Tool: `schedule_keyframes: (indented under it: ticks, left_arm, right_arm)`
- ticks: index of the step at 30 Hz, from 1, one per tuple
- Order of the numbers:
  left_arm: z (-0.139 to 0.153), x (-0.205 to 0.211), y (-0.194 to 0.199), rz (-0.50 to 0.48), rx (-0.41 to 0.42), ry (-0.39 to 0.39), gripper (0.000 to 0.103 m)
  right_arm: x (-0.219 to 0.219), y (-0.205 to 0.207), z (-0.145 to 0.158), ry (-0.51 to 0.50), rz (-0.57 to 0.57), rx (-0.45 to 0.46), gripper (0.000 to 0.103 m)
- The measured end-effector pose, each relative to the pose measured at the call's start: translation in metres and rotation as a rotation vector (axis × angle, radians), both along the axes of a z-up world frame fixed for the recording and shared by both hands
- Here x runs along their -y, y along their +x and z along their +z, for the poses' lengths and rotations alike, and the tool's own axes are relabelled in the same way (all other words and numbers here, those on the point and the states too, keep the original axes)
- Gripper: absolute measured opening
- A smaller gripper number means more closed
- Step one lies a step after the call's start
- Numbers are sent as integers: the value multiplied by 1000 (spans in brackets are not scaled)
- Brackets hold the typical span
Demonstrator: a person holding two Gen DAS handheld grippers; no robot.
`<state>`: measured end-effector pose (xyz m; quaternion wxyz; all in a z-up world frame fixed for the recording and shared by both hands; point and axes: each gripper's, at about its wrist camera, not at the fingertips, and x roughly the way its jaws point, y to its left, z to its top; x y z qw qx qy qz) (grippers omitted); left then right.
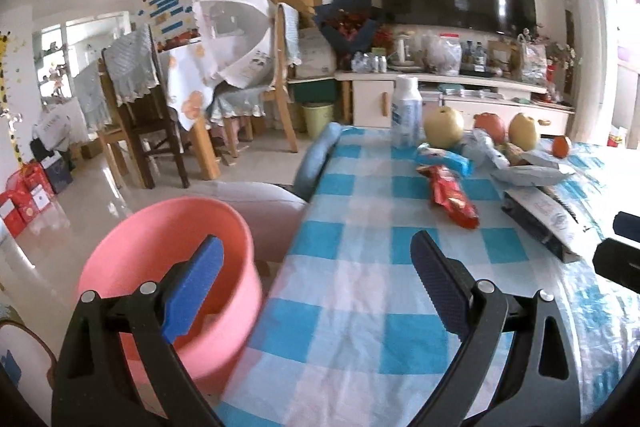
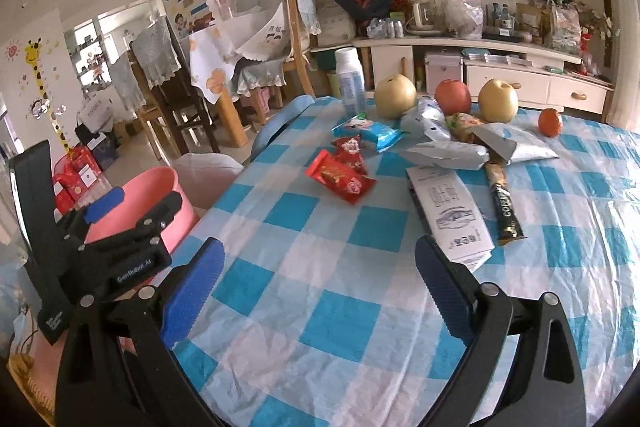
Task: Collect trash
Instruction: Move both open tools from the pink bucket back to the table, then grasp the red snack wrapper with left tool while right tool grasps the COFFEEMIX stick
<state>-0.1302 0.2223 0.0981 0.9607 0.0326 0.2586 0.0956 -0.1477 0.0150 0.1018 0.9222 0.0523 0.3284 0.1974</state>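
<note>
While both claws hung over the near end of the checked tablecloth (image 2: 320, 267), nothing had yet been picked up, so I judged the collecting was only at its approach. The right gripper (image 2: 316, 279) stood with its jaws wide apart and empty, touching nothing; the left gripper (image 1: 316, 275) was spread just as wide, also empty, one finger hovering above the pink bin (image 1: 168, 267) beside the cloth's left edge. Wrappers lay toward the far end of the cloth: a red wrapper (image 2: 340, 177), a blue packet (image 2: 368, 133) beyond it, silver pouches (image 2: 452, 155) (possibly torn open, hard to tell) and a coffee stick (image 2: 506, 211), all in front of the fruit (image 2: 396, 95). The next move would call for reaching forward to the red wrapper, nearest of all, and closing on it.
</note>
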Motion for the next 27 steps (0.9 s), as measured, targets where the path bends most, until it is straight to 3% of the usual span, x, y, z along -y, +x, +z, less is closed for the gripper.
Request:
schedule_keyframes:
  ticks: [16,27]
  left_arm:
    - [6,67,24,-175,-79,-37,95]
    - [-27,87,91,-171,-208,-187,92]
  right_arm:
    - [79,32,-8,48,-105,-37,96]
    - [157,79,-27,108,-254,-114,96]
